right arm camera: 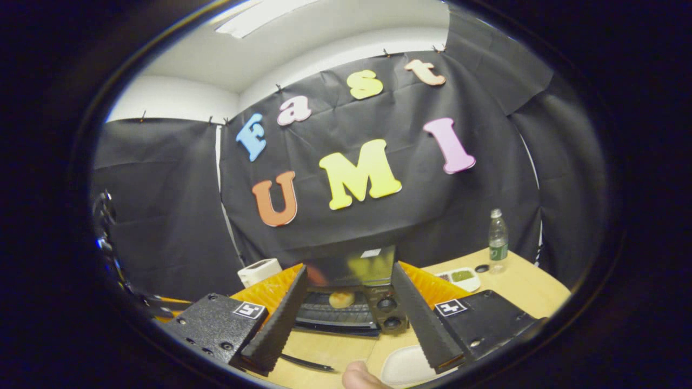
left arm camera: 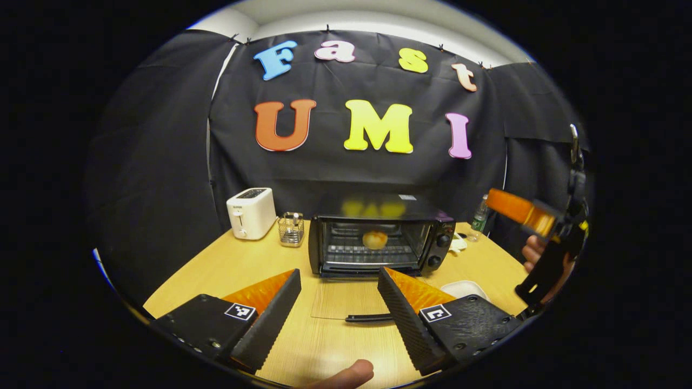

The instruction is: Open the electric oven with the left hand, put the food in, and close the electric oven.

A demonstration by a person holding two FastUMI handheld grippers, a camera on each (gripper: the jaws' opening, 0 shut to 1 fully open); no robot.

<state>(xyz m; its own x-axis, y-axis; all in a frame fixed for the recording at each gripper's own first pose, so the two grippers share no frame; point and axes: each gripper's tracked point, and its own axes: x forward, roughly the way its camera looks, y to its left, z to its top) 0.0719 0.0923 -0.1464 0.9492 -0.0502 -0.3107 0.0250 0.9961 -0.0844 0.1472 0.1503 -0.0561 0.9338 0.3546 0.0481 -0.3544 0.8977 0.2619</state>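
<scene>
Setting: we work at a wooden tabletop [left arm camera: 216, 270] in a booth hung with black cloth.
Oven: the electric oven [left arm camera: 378, 237] stands mid-table, its glass door [left arm camera: 346, 300] dropped flat toward us with the dark handle [left arm camera: 367, 317] at the near edge.
Food: a round bun [left arm camera: 374, 239] sits on the rack inside, so we judge only the closing is left.
Left hand-held gripper [left arm camera: 338, 308]: fingers spread wide, holding nothing, hovering above the lowered door.
Right hand-held gripper [right arm camera: 351, 319]: likewise spread and empty, raised off to the right of the oven.
Doing it well: we would slip the left fingers under the handle and swing the door up along its hinge arc until it seats, without shoving the oven back.
Around it: a white toaster [left arm camera: 250, 212] and small glass holder [left arm camera: 291, 228] to the left, a bottle [right arm camera: 498, 240] and white dish [left arm camera: 465, 289] to the right.
</scene>
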